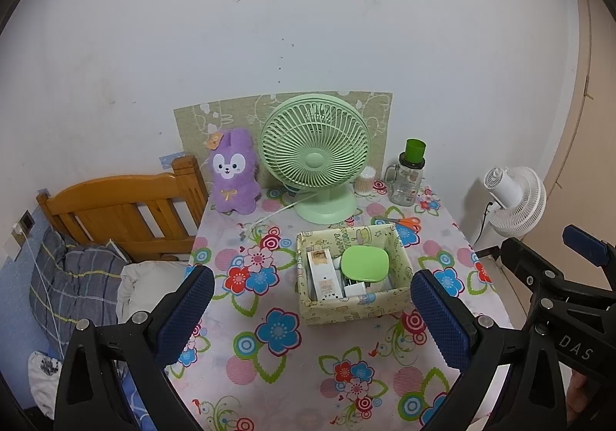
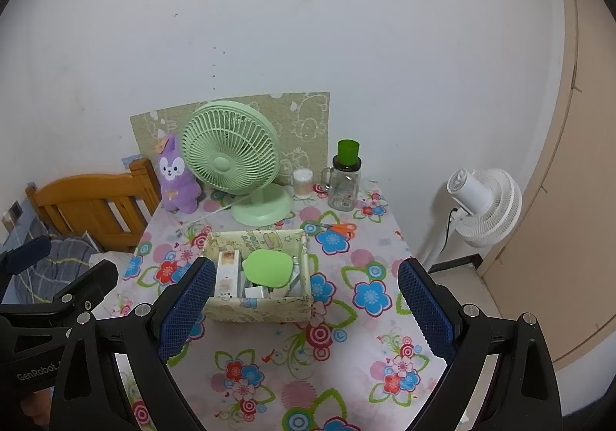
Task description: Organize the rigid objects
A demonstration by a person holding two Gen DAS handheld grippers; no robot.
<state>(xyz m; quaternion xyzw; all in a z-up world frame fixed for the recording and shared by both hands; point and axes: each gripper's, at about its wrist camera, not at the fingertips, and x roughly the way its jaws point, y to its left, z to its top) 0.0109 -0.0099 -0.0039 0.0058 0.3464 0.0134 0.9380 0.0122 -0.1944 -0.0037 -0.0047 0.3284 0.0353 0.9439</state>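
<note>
Hovering wide open and empty, left gripper (image 1: 312,309) and right gripper (image 2: 306,300) face the patterned cardboard box (image 1: 356,306) of packed items; orange-handled scissors (image 1: 404,222) behind it probably go next

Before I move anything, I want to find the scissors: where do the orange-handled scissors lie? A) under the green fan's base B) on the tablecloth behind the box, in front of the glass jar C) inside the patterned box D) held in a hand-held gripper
B: the orange-handled scissors lie flat on the tablecloth beyond the patterned box, in front of the glass jar, apart from both.
</note>
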